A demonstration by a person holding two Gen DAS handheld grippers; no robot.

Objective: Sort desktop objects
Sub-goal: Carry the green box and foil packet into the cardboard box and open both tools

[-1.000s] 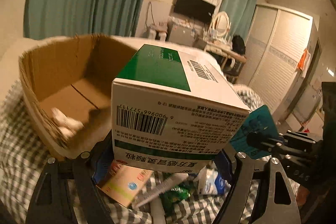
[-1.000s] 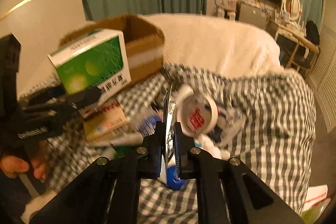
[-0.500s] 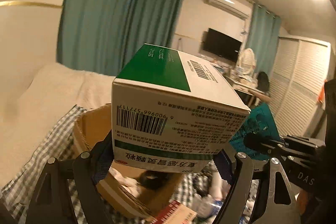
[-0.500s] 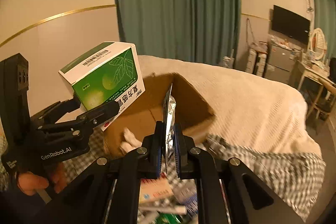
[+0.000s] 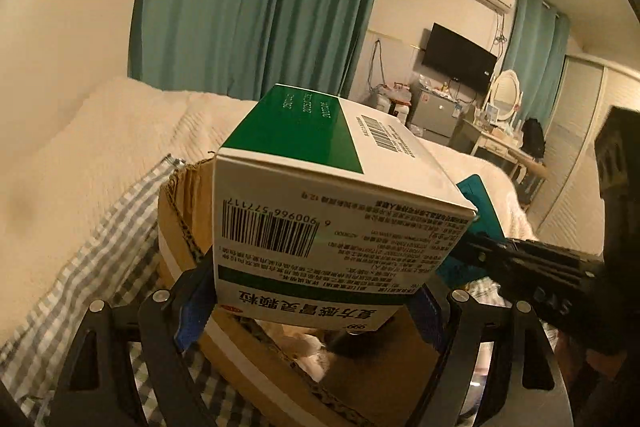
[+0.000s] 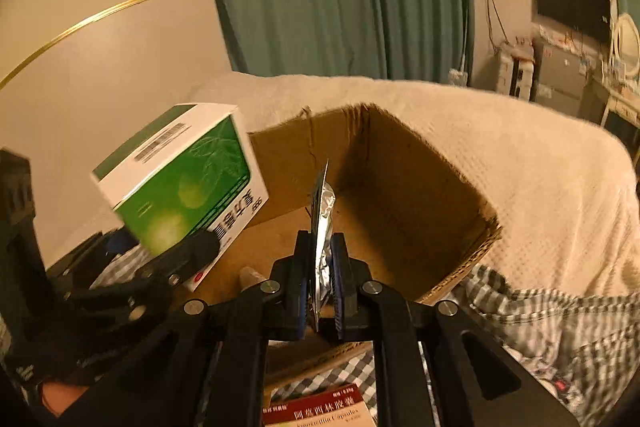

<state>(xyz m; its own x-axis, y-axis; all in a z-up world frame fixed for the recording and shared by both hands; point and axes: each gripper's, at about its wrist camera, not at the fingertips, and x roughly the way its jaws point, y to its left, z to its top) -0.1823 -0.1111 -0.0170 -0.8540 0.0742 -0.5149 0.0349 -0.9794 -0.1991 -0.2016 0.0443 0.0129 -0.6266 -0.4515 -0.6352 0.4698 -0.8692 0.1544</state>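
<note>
My left gripper (image 5: 308, 311) is shut on a green and white medicine box (image 5: 320, 219) and holds it over the open cardboard box (image 5: 180, 227). The medicine box also shows at the left of the right wrist view (image 6: 180, 183). My right gripper (image 6: 322, 291) is shut on a thin silver foil sachet (image 6: 322, 223), held edge-on above the cardboard box (image 6: 420, 195). The sachet's teal face shows in the left wrist view (image 5: 476, 211). White crumpled items (image 5: 304, 347) lie inside the cardboard box.
The cardboard box sits on a grey checked cloth (image 6: 560, 339) over a cream blanket (image 6: 520, 155). A red and white medicine carton (image 6: 320, 409) lies on the cloth by the box's near wall. Teal curtains, a wall and furniture stand behind.
Both grippers have lifted off the cluttered cloth and moved toward the cardboard box, each carrying its item. The box now lies directly under both; the clutter has left view.
</note>
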